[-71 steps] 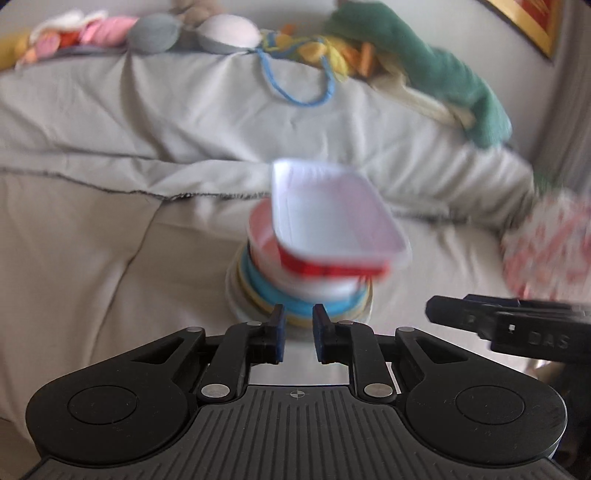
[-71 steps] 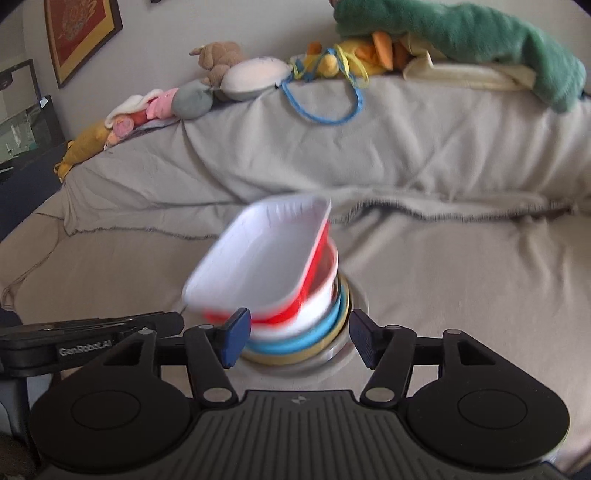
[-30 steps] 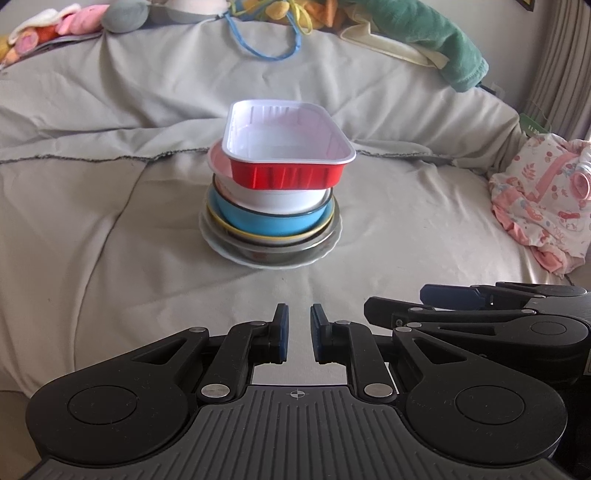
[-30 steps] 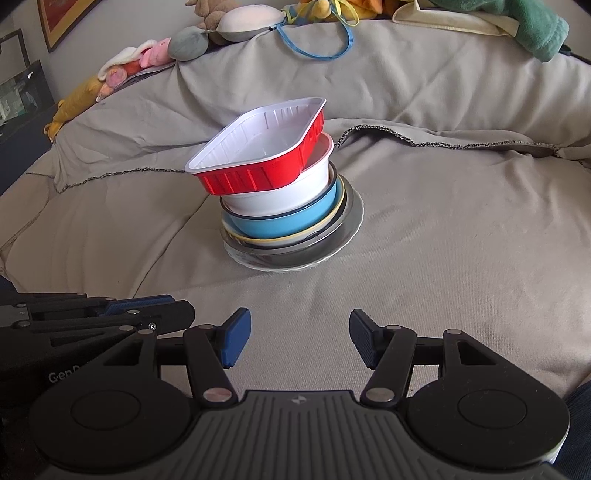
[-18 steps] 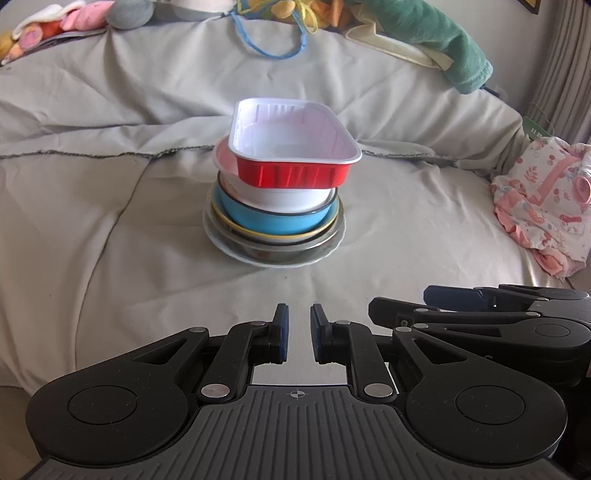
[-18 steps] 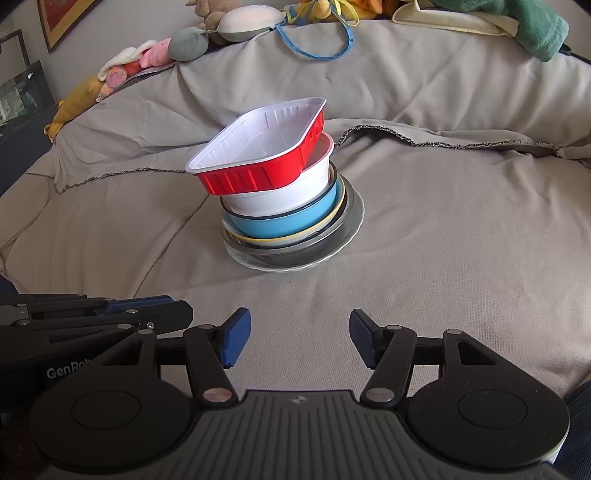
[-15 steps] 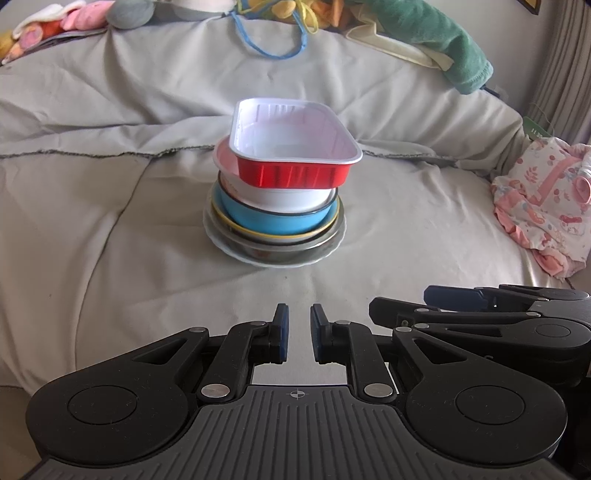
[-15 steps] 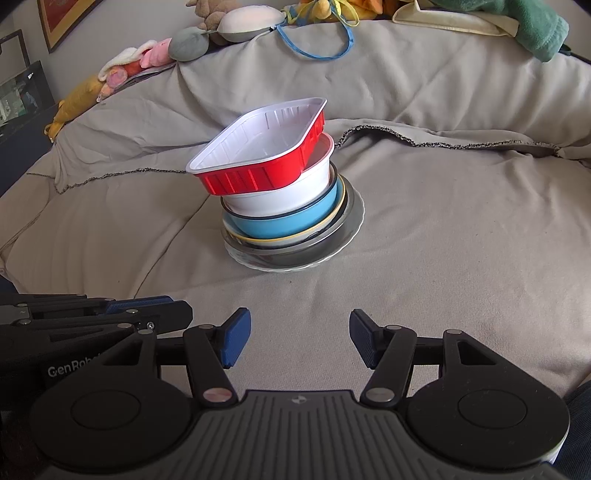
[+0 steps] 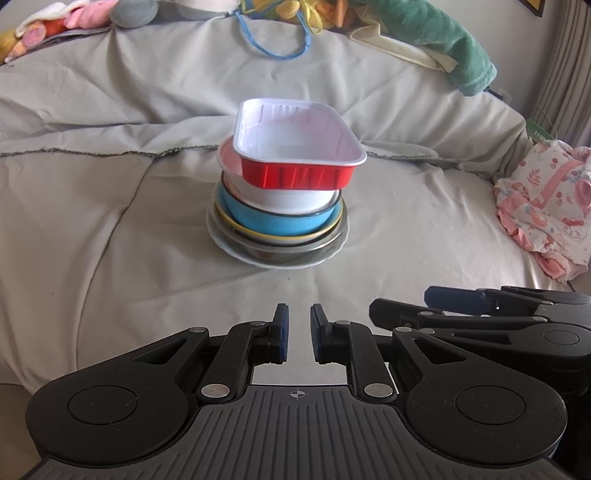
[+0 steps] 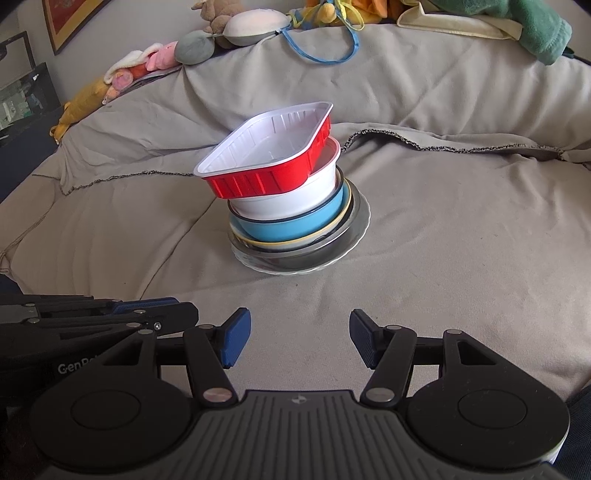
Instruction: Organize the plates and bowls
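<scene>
A stack of dishes stands on the grey sofa cover. A red foil tray [image 9: 299,147] [image 10: 269,158] with a white inside sits tilted on top. Under it are a white bowl [image 9: 288,197] [image 10: 295,197], a blue bowl [image 9: 280,221] [image 10: 295,225], a yellow-rimmed dish and a white plate [image 9: 277,258] [image 10: 354,236]. My left gripper [image 9: 297,334] is nearly shut and empty, well in front of the stack. My right gripper [image 10: 297,339] is open and empty, also well in front of it. Each gripper shows at the edge of the other's view.
Stuffed toys [image 10: 236,26] and a green towel [image 9: 436,48] lie along the sofa back. A blue cord [image 9: 273,40] hangs over it. A pink patterned cloth [image 9: 546,206] lies to the right. A framed picture [image 10: 70,18] hangs on the left wall.
Both grippers have drawn back from the stack since 2.4 s ago, leaving the red tray on top. In the last second almost nothing has moved.
</scene>
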### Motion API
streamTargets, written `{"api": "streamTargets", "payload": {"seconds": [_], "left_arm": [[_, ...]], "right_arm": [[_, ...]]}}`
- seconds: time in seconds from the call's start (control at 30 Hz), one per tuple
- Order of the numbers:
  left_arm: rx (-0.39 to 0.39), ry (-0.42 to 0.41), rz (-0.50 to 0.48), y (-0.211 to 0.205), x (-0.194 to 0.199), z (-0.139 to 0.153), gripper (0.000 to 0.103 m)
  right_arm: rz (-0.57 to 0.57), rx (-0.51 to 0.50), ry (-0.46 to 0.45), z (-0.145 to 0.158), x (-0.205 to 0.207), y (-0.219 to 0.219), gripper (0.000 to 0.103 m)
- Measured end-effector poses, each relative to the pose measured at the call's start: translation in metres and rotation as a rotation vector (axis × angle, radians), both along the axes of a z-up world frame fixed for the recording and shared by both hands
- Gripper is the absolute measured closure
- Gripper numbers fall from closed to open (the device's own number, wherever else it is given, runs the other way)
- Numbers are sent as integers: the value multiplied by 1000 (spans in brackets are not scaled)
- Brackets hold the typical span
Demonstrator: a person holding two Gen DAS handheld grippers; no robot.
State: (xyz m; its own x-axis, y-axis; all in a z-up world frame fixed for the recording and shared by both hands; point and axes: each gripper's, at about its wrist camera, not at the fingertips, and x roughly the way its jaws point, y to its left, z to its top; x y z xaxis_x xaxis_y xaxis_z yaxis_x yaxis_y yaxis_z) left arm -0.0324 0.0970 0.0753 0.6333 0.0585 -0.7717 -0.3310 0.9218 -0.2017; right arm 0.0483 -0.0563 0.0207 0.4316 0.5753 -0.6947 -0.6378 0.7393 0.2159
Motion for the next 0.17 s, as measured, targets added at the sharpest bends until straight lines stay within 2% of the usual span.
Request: {"api": "streamTargets", "payload": {"seconds": [0.17], "left_arm": [[44, -2, 17, -1, 6, 2, 87]], "right_arm": [[10, 22, 15, 0, 10, -1, 43]]}}
